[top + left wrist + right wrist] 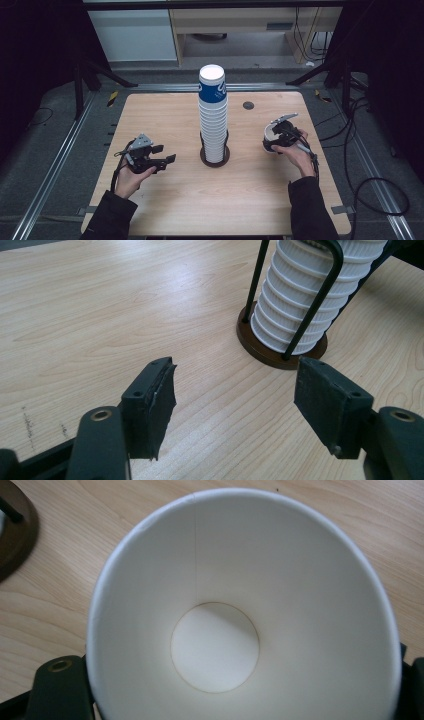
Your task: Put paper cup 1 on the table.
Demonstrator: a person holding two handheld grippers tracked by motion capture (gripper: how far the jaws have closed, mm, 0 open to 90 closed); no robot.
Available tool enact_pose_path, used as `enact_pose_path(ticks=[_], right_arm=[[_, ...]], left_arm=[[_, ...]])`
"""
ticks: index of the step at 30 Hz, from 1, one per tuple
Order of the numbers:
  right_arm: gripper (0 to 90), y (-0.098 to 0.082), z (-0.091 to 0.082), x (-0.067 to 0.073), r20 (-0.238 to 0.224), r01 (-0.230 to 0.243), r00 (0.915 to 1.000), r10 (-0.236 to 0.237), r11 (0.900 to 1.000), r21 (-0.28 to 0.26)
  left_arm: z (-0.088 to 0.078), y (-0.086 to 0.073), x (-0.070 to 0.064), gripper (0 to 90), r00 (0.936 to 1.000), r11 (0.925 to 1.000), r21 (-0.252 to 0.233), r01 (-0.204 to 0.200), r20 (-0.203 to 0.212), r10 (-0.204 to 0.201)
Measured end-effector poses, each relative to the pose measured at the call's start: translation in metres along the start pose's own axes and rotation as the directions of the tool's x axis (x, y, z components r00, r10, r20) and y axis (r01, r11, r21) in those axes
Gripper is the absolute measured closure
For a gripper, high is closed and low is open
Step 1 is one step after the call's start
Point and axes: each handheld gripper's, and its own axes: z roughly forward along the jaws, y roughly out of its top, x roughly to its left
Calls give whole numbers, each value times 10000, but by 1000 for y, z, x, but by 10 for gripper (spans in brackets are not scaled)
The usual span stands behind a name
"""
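Paper cup (pixel 240 620) lower rim cut off at frame bottom; right gripper (pixel 240 700) jaws hidden behind it.

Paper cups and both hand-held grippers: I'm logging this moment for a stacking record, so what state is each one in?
Stack of paper cups: upright, nested in the wire holder at table centre.
Single paper cup: empty, mouth toward the camera, between the jaws.
Left hand-held gripper: jaws apart, nothing between them, over bare table.
Right hand-held gripper: closed on the single paper cup.
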Motion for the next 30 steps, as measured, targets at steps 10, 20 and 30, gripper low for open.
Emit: enact_pose_path(ticks=[10, 20, 30], right_arm=[[173, -1, 6, 0, -23, -47, 10000, 47, 9995, 315], [97, 0, 8, 2, 69, 64, 10000, -65, 9998, 201], [39, 1, -2, 2, -13, -110, 9999, 110, 9999, -68]], left_arm=[[0, 0, -1, 324, 9999, 9999, 62, -107, -33, 107], [1, 0, -1, 325, 9999, 9999, 60, -98, -36, 99], [0, 0, -1, 325, 9999, 9999, 82, -114, -48, 115]])
